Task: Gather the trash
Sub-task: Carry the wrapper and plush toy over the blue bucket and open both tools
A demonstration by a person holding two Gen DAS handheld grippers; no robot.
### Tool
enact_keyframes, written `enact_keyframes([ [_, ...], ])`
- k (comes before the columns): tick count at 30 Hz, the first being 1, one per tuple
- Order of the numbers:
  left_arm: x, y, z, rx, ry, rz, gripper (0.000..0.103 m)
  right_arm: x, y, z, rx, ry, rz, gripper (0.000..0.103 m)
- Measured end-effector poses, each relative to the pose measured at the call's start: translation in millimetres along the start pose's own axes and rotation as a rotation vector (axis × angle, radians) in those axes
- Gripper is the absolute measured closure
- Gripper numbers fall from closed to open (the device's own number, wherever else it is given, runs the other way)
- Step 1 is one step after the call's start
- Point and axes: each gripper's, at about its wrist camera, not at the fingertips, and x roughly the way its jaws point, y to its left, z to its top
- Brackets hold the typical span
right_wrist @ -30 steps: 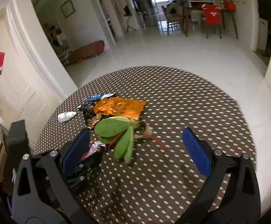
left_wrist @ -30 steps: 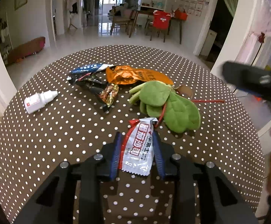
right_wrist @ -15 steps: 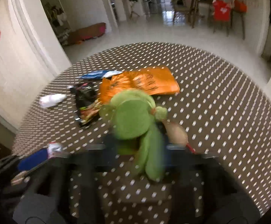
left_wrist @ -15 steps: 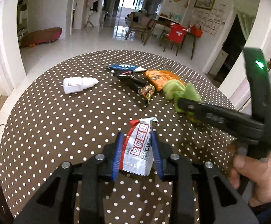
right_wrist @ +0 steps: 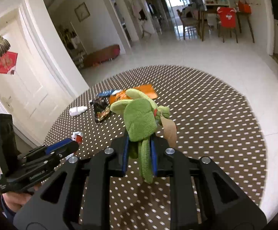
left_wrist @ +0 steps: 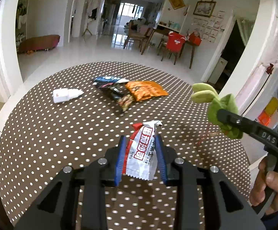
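Left gripper (left_wrist: 140, 154) tilted down over table, blue pads pinching one red-and-white foil sachet (left_wrist: 143, 154). Right gripper (right_wrist: 139, 154), held in bare hand (left_wrist: 271, 186), clamps one green plush leafy toy (right_wrist: 139, 122) lifted off table. On round brown white-dotted tablecloth (left_wrist: 43, 134): one orange wrapper (left_wrist: 146, 90), one blue wrapper (left_wrist: 108, 79), one dark wrapper (left_wrist: 117, 97), one white bottle (left_wrist: 65, 95). White tiled room, dining chairs beyond.

A round table (left_wrist: 43, 153) covered by a brown cloth with white polka dots is seen on a pale tiled floor (left_wrist: 104, 55). On it, toward the far side, a small white bottle (left_wrist: 65, 95) is laid on its side; well apart to its right, a blue wrapper (left_wrist: 108, 79), a dark wrapper (left_wrist: 117, 95) and an orange snack bag (left_wrist: 145, 90) are clustered, touching or overlapping.
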Motion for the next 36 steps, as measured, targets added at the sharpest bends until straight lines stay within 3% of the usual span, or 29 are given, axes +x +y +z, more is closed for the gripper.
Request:
enact_keyframes([
  [9, -4.1, -45.8, 18.4, 0.042, -0.051, -0.037, 0.073, -62.8, -32.6, 2.7, 0.009, -0.102, -0.024, 0.084],
  [23, 17.1, -166.5, 22.7, 0.163, -0.058, -0.193, 0.073, -163.4, -123.6, -19.2, 0.087, -0.206, -0.208, 0.084],
  [36, 78.2, -285.5, -3.8, 0.280, 0.076, -0.328, 0.073, -201.8, -241.1, -73.5, 0.274, -0.165, -0.364, 0.084],
])
